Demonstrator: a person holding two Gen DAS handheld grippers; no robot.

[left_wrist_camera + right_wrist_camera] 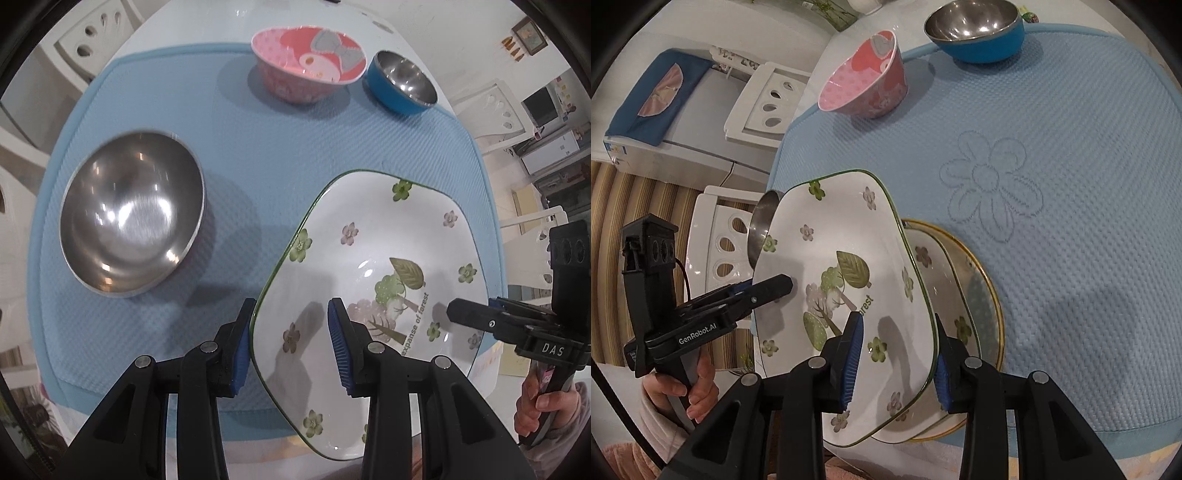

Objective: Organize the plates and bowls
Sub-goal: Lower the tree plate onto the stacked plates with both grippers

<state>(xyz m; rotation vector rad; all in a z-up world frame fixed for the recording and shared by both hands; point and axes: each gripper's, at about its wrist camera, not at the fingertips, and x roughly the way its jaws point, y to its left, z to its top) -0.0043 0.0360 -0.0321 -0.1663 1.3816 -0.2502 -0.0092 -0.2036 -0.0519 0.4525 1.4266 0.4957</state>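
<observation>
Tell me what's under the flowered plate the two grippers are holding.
Under the flowered plate sits a second flowered plate on a gold-rimmed plate. Most of both is covered; only their right edges show.

My white plate (369, 266) has a green rim, green and mauve flowers and a leaf-and-tree print. The mat (258, 155) is pale blue, woven, with a flower embossed. Far off, 1 bowl (308, 64) is pink with a grey bow; another (400, 83) is blue outside, steel inside. My tools' pads (242, 347) are blue.
</observation>
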